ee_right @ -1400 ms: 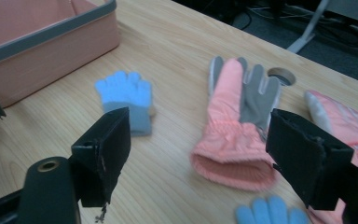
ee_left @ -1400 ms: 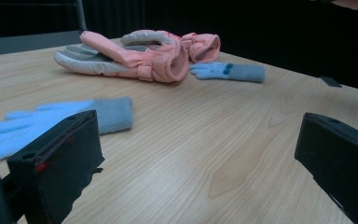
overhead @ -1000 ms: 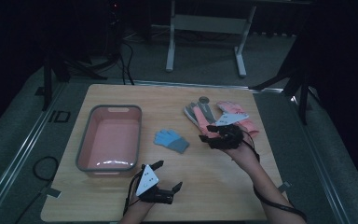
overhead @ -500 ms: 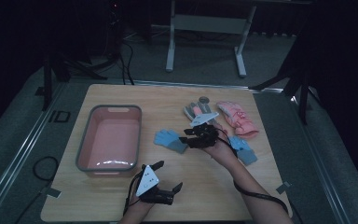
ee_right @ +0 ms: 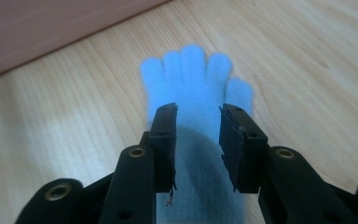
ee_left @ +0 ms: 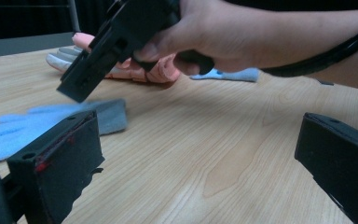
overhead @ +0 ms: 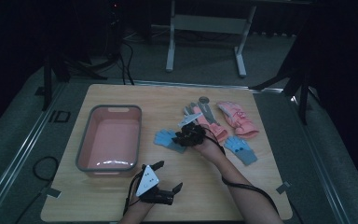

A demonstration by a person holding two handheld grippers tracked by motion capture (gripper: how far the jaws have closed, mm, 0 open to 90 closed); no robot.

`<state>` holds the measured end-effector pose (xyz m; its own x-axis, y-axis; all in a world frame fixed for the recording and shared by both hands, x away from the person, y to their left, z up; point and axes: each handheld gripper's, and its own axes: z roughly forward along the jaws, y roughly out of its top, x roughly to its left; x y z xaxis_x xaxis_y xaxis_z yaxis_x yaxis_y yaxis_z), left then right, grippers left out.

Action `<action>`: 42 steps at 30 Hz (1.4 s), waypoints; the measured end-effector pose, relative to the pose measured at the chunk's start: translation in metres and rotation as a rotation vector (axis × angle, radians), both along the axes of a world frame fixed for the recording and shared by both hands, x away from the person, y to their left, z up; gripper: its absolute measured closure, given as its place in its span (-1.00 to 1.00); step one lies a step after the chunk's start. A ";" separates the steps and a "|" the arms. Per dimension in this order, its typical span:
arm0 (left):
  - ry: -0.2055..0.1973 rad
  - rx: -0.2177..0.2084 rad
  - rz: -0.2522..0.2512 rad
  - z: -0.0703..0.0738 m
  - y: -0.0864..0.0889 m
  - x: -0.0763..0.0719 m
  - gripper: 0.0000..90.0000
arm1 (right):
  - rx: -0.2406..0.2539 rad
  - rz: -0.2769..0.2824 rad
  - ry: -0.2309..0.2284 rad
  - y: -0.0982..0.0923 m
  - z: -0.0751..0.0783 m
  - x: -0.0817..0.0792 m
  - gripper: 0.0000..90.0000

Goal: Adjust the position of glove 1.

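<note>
Counted: 2 blue gloves [overhead: 168, 138] [overhead: 241, 149], 2 pink gloves [overhead: 238, 119], 1 pink bin [overhead: 85, 140]. Wooden counter [overhead: 121, 200], dark room, grey floor. Right gripper [ee_right: 196, 128] jaws just closing, straddling left blue glove, not pressing. Left gripper [overhead: 164, 177] jaws released.

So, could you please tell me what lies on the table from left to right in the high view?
Pink plastic tub with grey rim → light blue knit glove → right gripper above it → pink-and-grey glove → pink padded glove.
</note>
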<state>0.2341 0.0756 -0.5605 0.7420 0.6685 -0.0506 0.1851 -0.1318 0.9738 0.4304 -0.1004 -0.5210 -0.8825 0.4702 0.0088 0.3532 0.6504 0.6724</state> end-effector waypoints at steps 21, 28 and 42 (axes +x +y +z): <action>0.001 0.000 -0.001 0.000 0.000 0.000 -0.98 | 0.037 -0.110 -0.001 0.006 -0.029 -0.005 0.93; 0.001 -0.003 -0.001 0.000 0.000 0.000 -0.98 | 0.081 -0.263 -0.014 -0.001 -0.007 -0.025 0.96; -0.002 0.001 0.004 0.000 0.000 0.000 -0.98 | 0.213 -0.585 -0.096 -0.056 0.043 -0.105 0.96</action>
<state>0.2338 0.0754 -0.5606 0.7395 0.6714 -0.0484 0.1834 -0.1318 0.9742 0.3254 -0.1563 -0.4777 -0.4809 0.8722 0.0889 0.5421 0.2162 0.8120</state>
